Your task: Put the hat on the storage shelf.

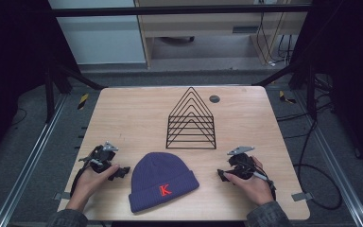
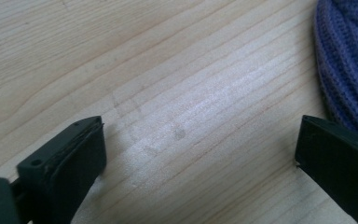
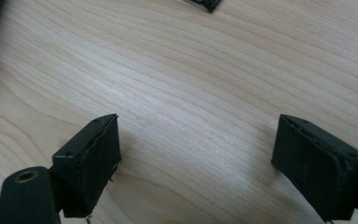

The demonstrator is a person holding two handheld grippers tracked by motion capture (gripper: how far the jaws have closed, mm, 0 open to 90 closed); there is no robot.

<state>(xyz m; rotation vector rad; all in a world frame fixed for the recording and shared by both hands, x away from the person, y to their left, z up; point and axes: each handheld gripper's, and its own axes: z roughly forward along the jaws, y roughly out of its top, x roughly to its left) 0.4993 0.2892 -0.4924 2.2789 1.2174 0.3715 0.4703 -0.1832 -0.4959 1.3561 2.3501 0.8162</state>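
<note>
A purple knit beanie (image 1: 162, 180) with a red letter K lies flat near the table's front edge, between both hands. My left gripper (image 1: 122, 171) rests on the wood just left of the beanie, jaws wide apart with only bare table between them; the beanie's knit edge (image 2: 347, 60) lies beside the right jaw. My right gripper (image 1: 223, 176) sits on the table to the beanie's right, also open over bare wood (image 3: 196, 126). A black wire rack (image 1: 191, 120) shaped like stacked triangles stands behind the beanie at the table's middle.
A small dark round disc (image 1: 214, 99) lies near the back of the wooden table (image 1: 123, 118), right of the rack's peak. The rack's black base corner (image 3: 205, 4) shows at the top of the right gripper view. Black frame bars and cables flank the table.
</note>
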